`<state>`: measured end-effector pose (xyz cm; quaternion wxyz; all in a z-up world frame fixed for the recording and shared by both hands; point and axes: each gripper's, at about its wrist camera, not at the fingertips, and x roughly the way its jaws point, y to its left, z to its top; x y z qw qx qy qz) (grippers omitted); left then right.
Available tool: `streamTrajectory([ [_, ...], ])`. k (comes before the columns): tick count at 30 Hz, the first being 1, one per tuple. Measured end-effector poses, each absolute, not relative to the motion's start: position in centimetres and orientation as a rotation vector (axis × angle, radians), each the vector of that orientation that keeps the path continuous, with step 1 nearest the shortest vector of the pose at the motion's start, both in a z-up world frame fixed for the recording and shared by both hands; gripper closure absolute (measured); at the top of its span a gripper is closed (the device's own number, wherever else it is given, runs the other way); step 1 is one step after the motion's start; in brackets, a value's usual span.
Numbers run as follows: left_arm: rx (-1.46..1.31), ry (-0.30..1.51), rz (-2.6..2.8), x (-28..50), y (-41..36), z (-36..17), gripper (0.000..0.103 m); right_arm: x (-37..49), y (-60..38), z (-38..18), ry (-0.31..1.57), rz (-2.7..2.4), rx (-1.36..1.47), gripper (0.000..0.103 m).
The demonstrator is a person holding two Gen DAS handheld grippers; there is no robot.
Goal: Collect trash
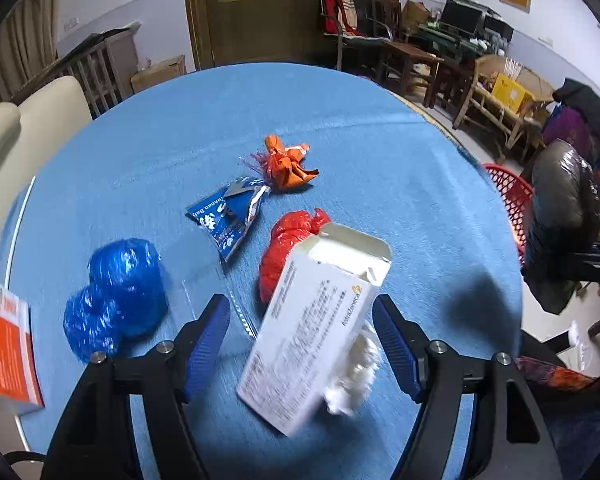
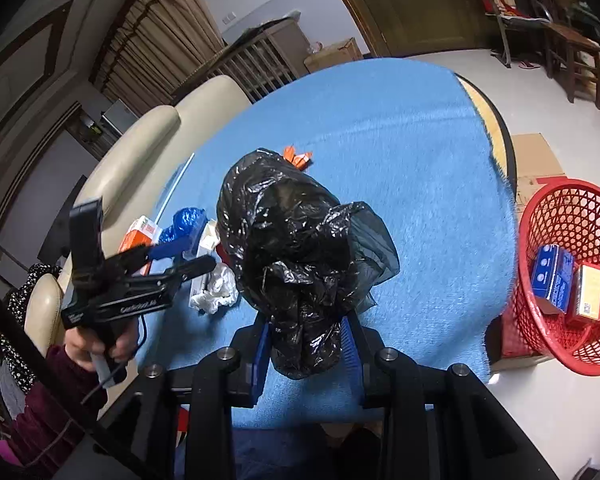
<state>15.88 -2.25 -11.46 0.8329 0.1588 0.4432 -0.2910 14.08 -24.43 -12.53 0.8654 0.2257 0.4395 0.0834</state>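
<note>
My left gripper [image 1: 302, 334] stands wide open just above the blue tablecloth [image 1: 400, 168]. Between its two blue pads lies a white medicine box [image 1: 312, 332] with its end flap open, tilted toward the right pad. I cannot tell if the box touches that pad; the left pad is clearly apart from it. A crumpled white tissue [image 1: 354, 376] sits against the right side of the box, near the right pad.

Behind the box is a red crumpled plastic bag [image 1: 284, 248], touching the far end of the box. To the left of my gripper lies a blue crumpled plastic bag [image 1: 116, 296], and at the left edge of the table an orange and white box [image 1: 4, 352]. Farther away on the cloth are a blue foil wrapper [image 1: 228, 216] and, just beyond it, an orange wrapper [image 1: 286, 162].

My right gripper [image 2: 304, 344] is closed on a black trash bag [image 2: 296, 248], which it pinches at the lower part. The bag is bulky and hides much of the table in this view. It is held over the near part of the cloth, but I am not sure whether it rests on it.

On the floor at the right of the table stands a red plastic basket [image 2: 580, 216]. Inside it are a blue box [image 2: 552, 280] and a yellow box [image 2: 588, 292], side by side.
</note>
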Motion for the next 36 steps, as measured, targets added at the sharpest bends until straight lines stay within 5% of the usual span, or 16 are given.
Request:
streamTrajectory([
  [4,0.295,0.908,-0.63,15.3,-1.9,-11.4,0.033,14.2,-23.9,-12.9,0.931,0.182,0.461,0.069],
  [9,0.246,0.919,-0.631,14.9,-0.9,-11.1,0.073,14.3,-23.9,-12.8,0.928,0.184,0.464,0.069],
  [27,0.073,0.976,-0.47,15.7,6.8,-13.5,0.078,15.2,-22.7,-13.9,0.973,0.221,0.434,0.069],
  [28,0.076,0.977,-0.463,15.8,6.7,-13.6,0.077,15.2,-22.6,-13.9,0.974,0.223,0.428,0.069],
  [31,0.082,1.002,-0.406,16.3,6.9,-14.1,0.051,15.3,-22.4,-14.0,0.976,0.228,0.421,0.069],
  [36,-0.001,0.995,-0.397,16.1,9.3,-14.5,0.05,15.2,-22.6,-14.1,0.975,0.224,0.427,0.069],
])
